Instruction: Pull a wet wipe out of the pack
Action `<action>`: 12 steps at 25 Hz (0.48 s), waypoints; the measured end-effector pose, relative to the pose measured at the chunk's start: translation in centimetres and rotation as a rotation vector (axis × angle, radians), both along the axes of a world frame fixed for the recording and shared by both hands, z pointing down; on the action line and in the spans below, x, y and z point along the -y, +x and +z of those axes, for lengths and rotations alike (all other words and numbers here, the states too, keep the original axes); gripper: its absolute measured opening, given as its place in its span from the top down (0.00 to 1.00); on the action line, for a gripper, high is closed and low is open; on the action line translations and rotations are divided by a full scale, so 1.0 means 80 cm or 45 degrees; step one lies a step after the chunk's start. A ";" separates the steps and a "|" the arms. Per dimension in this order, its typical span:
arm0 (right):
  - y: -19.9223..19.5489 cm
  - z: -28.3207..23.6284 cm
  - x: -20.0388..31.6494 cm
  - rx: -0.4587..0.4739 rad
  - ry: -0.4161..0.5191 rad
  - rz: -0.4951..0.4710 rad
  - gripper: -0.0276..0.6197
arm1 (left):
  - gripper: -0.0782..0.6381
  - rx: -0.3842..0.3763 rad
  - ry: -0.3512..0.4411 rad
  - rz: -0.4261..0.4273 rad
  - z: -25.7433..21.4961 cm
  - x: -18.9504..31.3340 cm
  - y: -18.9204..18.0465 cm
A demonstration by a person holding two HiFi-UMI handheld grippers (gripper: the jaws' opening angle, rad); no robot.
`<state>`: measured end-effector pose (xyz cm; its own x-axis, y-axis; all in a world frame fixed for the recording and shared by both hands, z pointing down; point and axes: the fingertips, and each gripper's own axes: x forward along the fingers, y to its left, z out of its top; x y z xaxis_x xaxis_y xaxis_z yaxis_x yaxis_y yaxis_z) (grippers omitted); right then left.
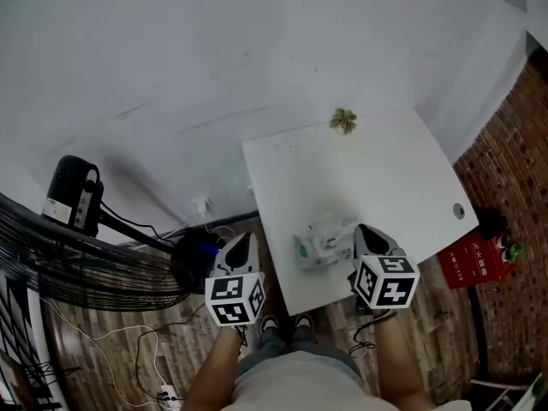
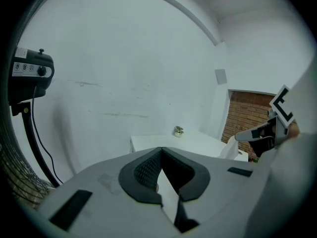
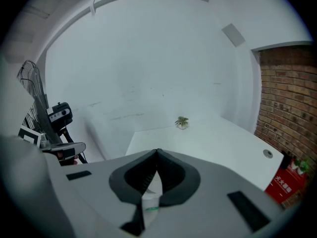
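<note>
A white wet wipe pack (image 1: 321, 240) with green print lies crumpled near the front edge of the white table (image 1: 385, 174). My right gripper (image 1: 366, 235) hovers just right of the pack, its jaws meeting at the tips (image 3: 157, 151). A white and green bit of the pack (image 3: 150, 202) shows through the slit below those tips; I cannot tell if it is touched. My left gripper (image 1: 241, 245) hangs off the table's left front corner, apart from the pack. Its jaws meet at the tips (image 2: 161, 149) and hold nothing.
A small potted plant (image 1: 344, 120) stands at the table's far edge, and a cable hole (image 1: 459, 211) is at its right edge. A large black fan (image 1: 73, 247) with cables stands on the wooden floor to the left. A red box (image 1: 473, 259) sits by the brick wall.
</note>
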<state>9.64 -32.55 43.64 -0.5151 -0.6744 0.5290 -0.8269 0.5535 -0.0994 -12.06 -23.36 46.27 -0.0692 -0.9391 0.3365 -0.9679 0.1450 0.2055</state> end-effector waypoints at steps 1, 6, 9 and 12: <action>0.002 -0.004 -0.001 0.005 0.008 0.004 0.96 | 0.89 0.003 0.007 0.003 -0.003 0.002 0.001; 0.014 -0.025 -0.005 0.030 0.055 0.035 0.96 | 0.89 0.020 0.045 0.027 -0.018 0.011 0.007; 0.027 -0.041 -0.004 0.044 0.096 0.075 0.96 | 0.89 0.024 0.066 0.048 -0.029 0.019 0.009; 0.049 -0.056 -0.002 0.069 0.149 0.139 0.96 | 0.89 0.030 0.086 0.074 -0.039 0.028 0.012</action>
